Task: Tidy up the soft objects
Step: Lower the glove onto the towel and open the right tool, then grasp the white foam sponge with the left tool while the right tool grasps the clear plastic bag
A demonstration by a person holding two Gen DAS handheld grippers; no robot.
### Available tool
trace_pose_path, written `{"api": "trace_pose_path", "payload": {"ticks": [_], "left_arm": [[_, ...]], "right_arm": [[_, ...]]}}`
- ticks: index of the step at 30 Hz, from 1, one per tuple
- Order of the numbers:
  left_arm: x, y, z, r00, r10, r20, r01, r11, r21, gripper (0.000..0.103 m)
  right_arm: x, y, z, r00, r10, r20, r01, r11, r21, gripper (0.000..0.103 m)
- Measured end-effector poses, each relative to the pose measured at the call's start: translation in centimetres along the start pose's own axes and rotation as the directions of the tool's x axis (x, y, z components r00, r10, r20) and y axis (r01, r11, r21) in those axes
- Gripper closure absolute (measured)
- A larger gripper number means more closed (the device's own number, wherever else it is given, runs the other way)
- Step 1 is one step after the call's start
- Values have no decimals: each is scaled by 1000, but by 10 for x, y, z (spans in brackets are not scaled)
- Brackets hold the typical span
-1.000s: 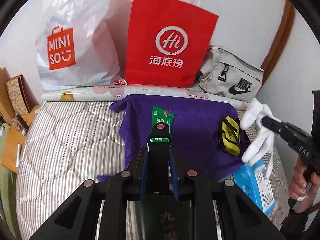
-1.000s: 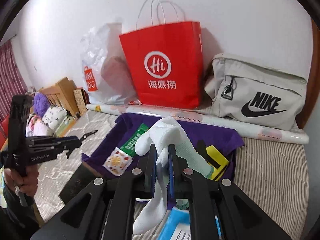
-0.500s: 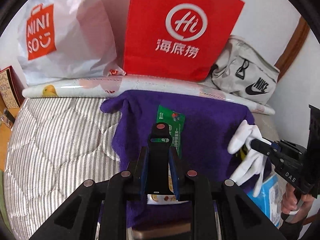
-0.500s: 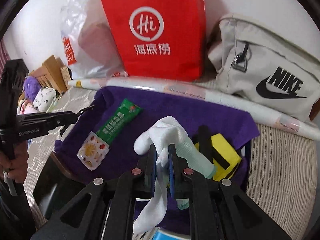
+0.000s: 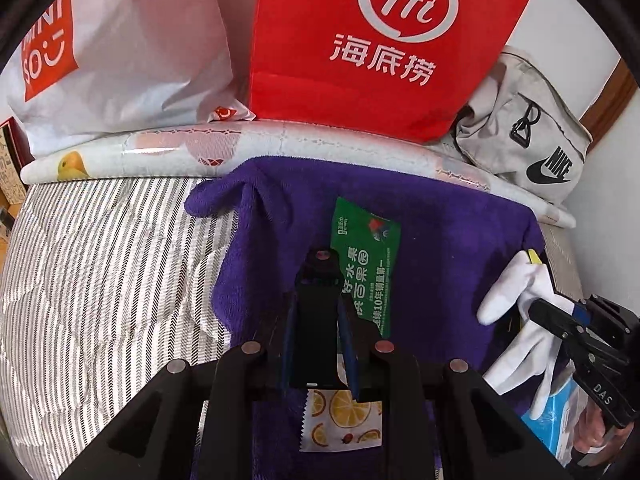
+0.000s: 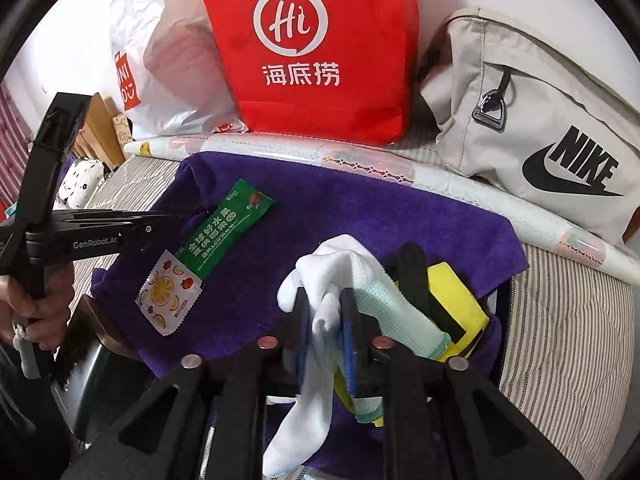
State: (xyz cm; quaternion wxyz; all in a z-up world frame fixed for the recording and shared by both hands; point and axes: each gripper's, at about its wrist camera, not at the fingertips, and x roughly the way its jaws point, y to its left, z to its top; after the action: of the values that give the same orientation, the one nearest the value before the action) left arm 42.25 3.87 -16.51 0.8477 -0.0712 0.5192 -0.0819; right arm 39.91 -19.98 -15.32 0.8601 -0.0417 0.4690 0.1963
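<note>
White glove (image 6: 340,276): lies on the purple towel (image 6: 360,208) partly over a yellow-black item (image 6: 456,300), cuff to the right, fingers draped toward the camera between the right gripper (image 6: 325,320), whose jaws have just been opening and now sit loosely about the fabric. Green sachet (image 5: 366,276): long axis running away from the camera on the towel, directly under the left gripper (image 5: 320,304), which pinches a black strap-like piece (image 5: 316,320). Nearer hand for the glove: right; likely next, retreat.

fluffy purple towel (image 5: 440,248), glossy green sachet (image 5: 366,264).
</note>
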Motion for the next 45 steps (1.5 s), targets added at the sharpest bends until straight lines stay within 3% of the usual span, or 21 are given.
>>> {"api": "trace_pose_path", "payload": {"ticks": [3, 6, 9, 15, 23, 30, 33, 36, 38, 42, 45], "left_arm": [[2, 1, 0, 1000, -6, -15, 6, 1000, -8, 82], [1, 0, 0, 999, -8, -31, 8, 1000, -7, 70], [-9, -4, -2, 1000, 7, -11, -7, 1000, 1, 59], [-45, -18, -17, 997, 43, 61, -46, 998, 52, 59], [-114, -36, -61, 978, 71, 195, -93, 990, 106, 59], [-168, -57, -116, 964, 55, 259, -96, 984, 148, 59], [-181, -61, -136, 969, 24, 246, -64, 986, 156, 59], [-187, -61, -156, 978, -35, 206, -3, 984, 178, 59], [-189, -62, -172, 979, -34, 199, -5, 981, 192, 59], [-189, -60, -200, 983, -51, 174, 12, 976, 219, 42], [-185, -61, -219, 984, -75, 161, 32, 966, 256, 39]], "right_arm": [[-2, 1, 0, 1000, 5, 12, -5, 1000, -7, 53], [-8, 3, -2, 999, -10, 33, 10, 1000, -19, 44], [-16, 4, -3, 999, -15, 51, 16, 1000, -20, 44], [-47, 4, -9, 994, -30, 105, 29, 999, 14, 44], [-101, 4, -38, 981, -40, 188, 19, 994, 111, 44], [-142, 22, -86, 983, -82, 165, 63, 991, 116, 44], [-158, 29, -108, 981, -110, 162, 91, 989, 121, 44], [-170, 28, -130, 986, -91, 142, 66, 983, 173, 44], [-180, 31, -146, 985, -104, 139, 77, 979, 186, 44], [-195, 41, -175, 978, -152, 144, 126, 977, 173, 43], [-201, 46, -196, 978, -150, 144, 125, 978, 169, 40]]}}
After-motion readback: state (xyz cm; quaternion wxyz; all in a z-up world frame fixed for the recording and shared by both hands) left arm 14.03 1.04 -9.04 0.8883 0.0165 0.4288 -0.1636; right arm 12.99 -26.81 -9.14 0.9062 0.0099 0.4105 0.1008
